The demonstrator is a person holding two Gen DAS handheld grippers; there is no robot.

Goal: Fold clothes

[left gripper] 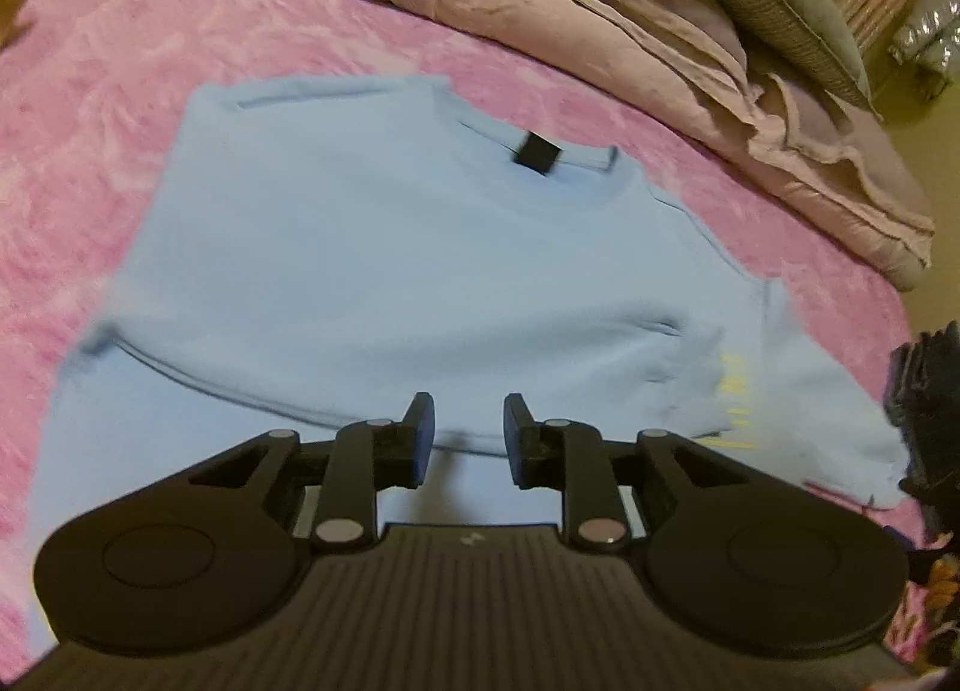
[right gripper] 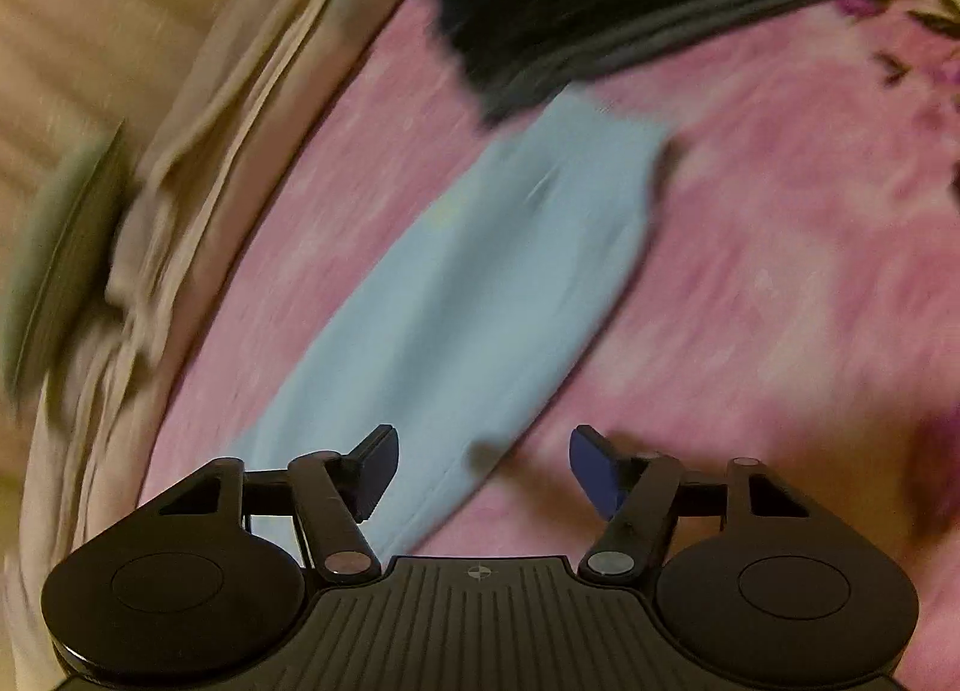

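A light blue T-shirt [left gripper: 384,271] lies flat on a pink bed cover [left gripper: 90,109], its collar and black label [left gripper: 536,152] toward the far side. The bottom part is folded up over the body, and one sleeve with yellow print [left gripper: 735,391] lies out to the right. My left gripper [left gripper: 467,432] hovers over the near fold with its jaws a little apart and nothing between them. In the blurred right wrist view, a long strip of the blue shirt [right gripper: 480,295] runs away from my right gripper [right gripper: 483,466], whose jaws stand wide over the shirt's edge, holding nothing.
A crumpled dusty-pink quilt [left gripper: 660,61] and a grey-green cushion [left gripper: 774,1] lie along the far side of the bed. A dark object [right gripper: 600,1], blurred, crosses the top of the right wrist view; a dark shape [left gripper: 924,421], perhaps the other gripper, shows at the left view's right edge.
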